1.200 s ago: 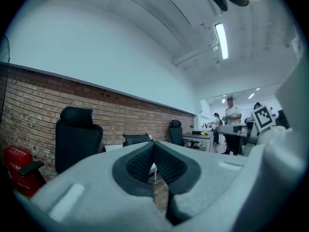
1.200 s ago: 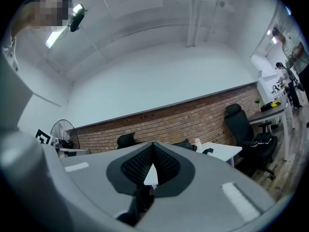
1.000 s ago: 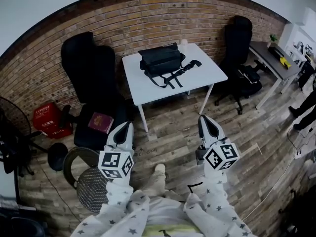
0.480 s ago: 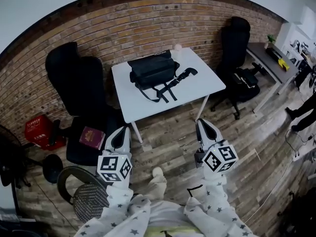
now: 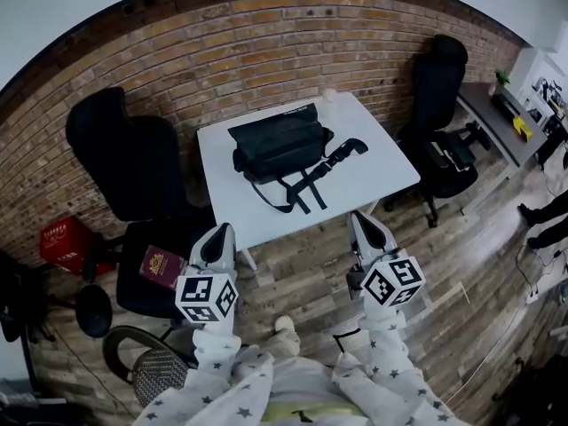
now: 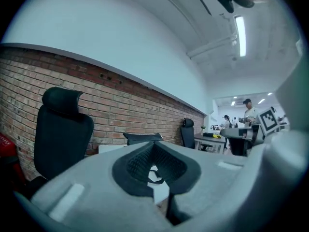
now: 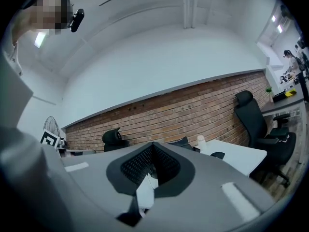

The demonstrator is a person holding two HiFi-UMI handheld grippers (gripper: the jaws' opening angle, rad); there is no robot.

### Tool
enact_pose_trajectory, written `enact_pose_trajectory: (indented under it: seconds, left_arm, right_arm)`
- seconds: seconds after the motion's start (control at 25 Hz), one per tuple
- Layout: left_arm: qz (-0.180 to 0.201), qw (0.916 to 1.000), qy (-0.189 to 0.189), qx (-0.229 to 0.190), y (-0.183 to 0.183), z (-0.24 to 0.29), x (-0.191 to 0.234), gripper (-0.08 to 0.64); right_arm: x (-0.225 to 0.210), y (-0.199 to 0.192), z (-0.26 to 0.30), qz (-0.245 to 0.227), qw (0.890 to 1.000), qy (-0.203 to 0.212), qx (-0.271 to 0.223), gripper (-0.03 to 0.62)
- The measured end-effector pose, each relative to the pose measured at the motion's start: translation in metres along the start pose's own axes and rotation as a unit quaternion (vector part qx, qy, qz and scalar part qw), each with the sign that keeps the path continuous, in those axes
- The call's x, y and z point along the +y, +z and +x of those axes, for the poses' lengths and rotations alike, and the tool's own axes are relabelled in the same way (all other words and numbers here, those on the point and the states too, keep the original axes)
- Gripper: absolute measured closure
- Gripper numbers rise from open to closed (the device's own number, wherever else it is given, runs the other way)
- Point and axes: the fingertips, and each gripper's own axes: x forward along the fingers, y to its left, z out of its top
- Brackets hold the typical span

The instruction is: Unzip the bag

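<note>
One black bag [image 5: 280, 149] lying left-to-right on white table [image 5: 377, 180], strap trailing nearward, left gripper [image 5: 223, 231] and right gripper [image 5: 359, 220] pressed together, empty.

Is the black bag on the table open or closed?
Looks closed: the bag shows a flat top, no gap; finer detail too small to see.
</note>
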Motion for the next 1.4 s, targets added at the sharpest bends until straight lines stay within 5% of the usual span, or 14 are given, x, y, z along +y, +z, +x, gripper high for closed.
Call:
enact_pose_trajectory:
  seconds: [0.76, 1.12, 1.4]
  left_arm:
    - [-0.016, 0.999, 0.019, 0.037, -0.019, 0.088, 0.051, 0.561]
    - [-0.027, 0.9971, 0.063, 0.033, -0.005, 0.148, 0.09, 0.561]
    - [-0.056, 0.9951, 0.061, 0.055, -0.015, 0.196, 0.102, 0.561]
  right_arm:
    - [-0.044, -0.025, 0.116, 0.029, 0.999, 0.017, 0.036, 0.592]
    - [-0.054, -0.016, 0.22, 0.029, 0.994, 0.094, 0.045, 0.592]
    - [-0.048, -0.039, 0.275, 0.04, 0.978, 0.184, 0.094, 0.591]
